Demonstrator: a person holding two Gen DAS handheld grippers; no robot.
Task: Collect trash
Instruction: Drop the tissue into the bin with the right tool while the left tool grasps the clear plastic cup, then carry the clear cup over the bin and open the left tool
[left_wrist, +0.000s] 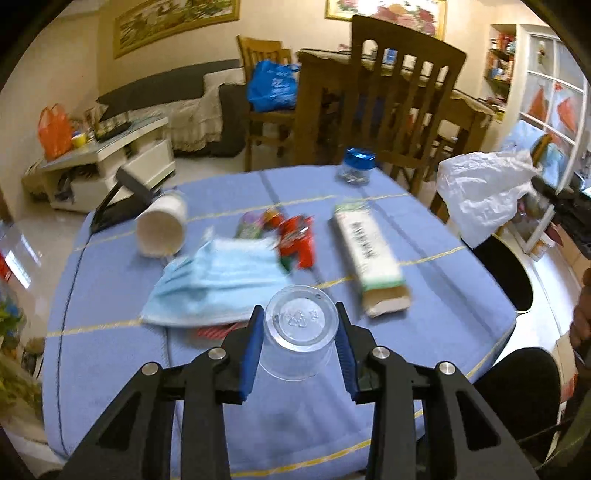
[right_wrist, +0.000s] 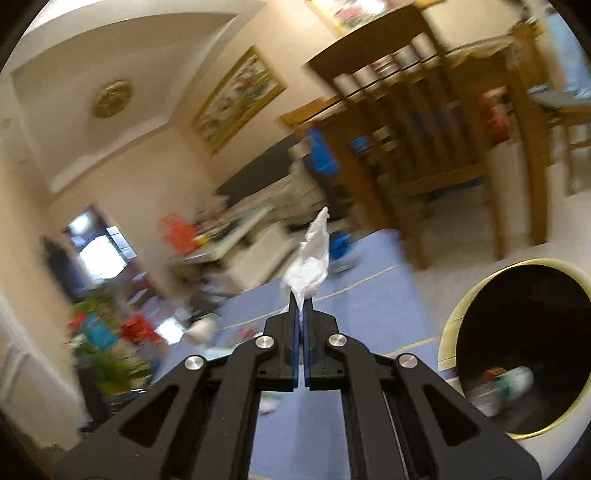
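My left gripper (left_wrist: 300, 332) is shut on a clear plastic cup (left_wrist: 301, 330), held bottom-forward above the blue tablecloth (left_wrist: 110, 350). On the cloth lie a blue face mask (left_wrist: 221, 284), red snack wrappers (left_wrist: 295, 240), a white paper cup (left_wrist: 162, 229) on its side and a long carton box (left_wrist: 369, 254). My right gripper (right_wrist: 303, 306) is shut on a crumpled white plastic bag (right_wrist: 312, 258), also seen in the left wrist view (left_wrist: 480, 192), held in the air off the table's right side. A black-lined trash bin (right_wrist: 517, 350) stands to the lower right with some trash inside.
A small jar with a blue lid (left_wrist: 356, 166) stands at the table's far edge. Wooden chairs (left_wrist: 399, 103) stand behind the table. A black stand (left_wrist: 122, 199) sits at the table's left edge. The bin's rim also shows in the left wrist view (left_wrist: 517, 280).
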